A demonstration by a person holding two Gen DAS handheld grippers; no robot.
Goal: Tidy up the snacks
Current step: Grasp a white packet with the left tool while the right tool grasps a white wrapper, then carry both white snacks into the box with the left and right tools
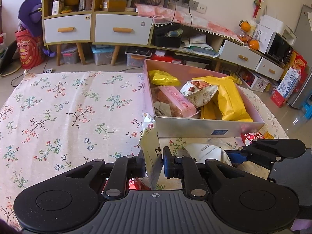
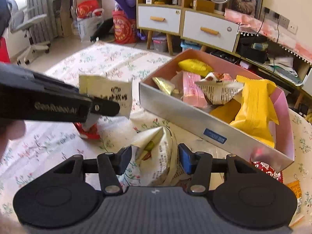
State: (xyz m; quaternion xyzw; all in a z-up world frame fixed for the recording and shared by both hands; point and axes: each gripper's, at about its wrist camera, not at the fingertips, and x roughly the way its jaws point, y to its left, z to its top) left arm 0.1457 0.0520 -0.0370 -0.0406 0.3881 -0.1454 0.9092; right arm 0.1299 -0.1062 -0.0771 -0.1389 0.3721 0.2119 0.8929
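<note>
While several snacks already lie in the pink box (image 1: 195,66), the sorting is only partly done; a small yellow bag (image 1: 162,78), a pink packet (image 1: 173,101), a white printed nut pouch (image 1: 198,92) and a large yellow packet (image 1: 231,99) are heaped inside it, and the box stands on a table under a flowered cloth (image 1: 68,107). The left gripper (image 1: 154,162) is clamped on a pale cream packet (image 1: 152,152), held upright and off the cloth just short of the box's near silver wall (image 1: 204,126); in the right wrist view the same packet hangs beside the box's near corner, not yet over it. The right gripper (image 2: 155,159) straddles a white printed pouch (image 2: 158,156) that lies on the cloth in front of the box; its jaws stand close at either side, though whether the pads press it cannot be told. A red wrapper (image 2: 89,131) lies under the left gripper, another red snack (image 2: 267,171) sits by the box's right corner, and an orange packet (image 2: 294,189) lies at the right edge; these apparently remain to be boxed.
</note>
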